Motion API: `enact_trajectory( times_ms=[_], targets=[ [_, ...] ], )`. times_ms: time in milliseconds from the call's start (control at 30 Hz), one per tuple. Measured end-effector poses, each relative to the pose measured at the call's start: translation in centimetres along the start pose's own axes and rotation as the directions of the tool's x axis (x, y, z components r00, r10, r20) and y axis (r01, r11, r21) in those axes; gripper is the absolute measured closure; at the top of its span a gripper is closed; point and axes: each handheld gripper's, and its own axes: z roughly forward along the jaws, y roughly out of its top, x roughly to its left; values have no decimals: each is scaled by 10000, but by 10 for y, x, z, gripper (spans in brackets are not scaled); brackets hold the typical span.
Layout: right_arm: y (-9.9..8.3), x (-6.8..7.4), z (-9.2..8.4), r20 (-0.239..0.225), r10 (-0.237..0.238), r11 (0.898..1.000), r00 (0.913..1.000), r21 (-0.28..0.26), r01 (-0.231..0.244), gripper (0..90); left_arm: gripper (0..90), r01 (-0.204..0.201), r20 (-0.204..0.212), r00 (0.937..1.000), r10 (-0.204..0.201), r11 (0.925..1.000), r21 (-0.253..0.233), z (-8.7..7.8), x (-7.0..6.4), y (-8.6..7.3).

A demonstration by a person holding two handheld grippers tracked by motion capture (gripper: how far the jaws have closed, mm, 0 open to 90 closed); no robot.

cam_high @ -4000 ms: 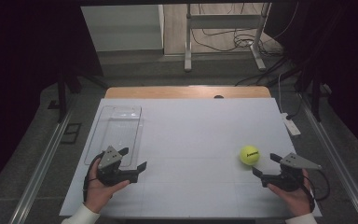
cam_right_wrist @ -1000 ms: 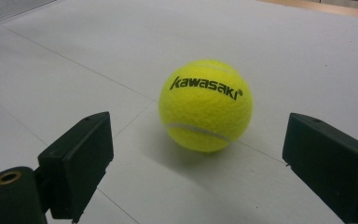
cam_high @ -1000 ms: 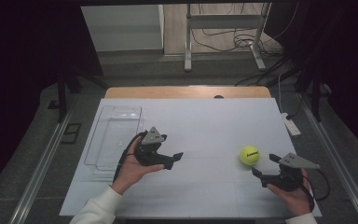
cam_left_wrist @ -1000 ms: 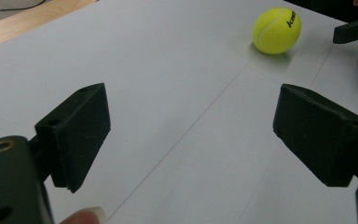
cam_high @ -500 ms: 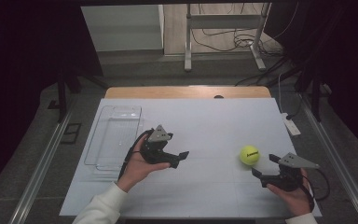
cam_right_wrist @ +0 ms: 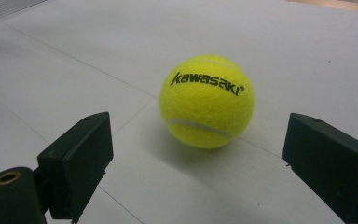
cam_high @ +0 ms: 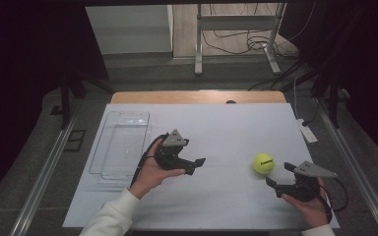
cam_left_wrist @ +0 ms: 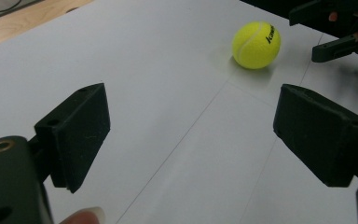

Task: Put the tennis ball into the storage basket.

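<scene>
High view: a fuzzy yellow ball [cam_high: 263, 163] is seen on the smooth white table [cam_high: 226, 128], just beyond the right gripper [cam_high: 279, 176], whose blocky black jaws are spread wide. The left gripper [cam_high: 197, 166], also open, is held mid-table beside a clear rectangular tray [cam_high: 120, 145].

Lighting: white counter [cam_high: 226, 123] evenly bright, surroundings dark. Shadow: soft, beneath yellow felt tennis ball [cam_right_wrist: 207, 101]. Focus: near black fingers [cam_left_wrist: 77, 133] slightly blurred.
</scene>
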Motion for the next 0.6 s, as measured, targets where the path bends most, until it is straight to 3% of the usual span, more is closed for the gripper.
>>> enact_trajectory(
  times_ms=[600],
  targets=[
    [-1,-1,-1,50,30,10000,10000,-34,-30,90,119,-223,348,9992,217,9996,157,18,-5,12]
  ],
)
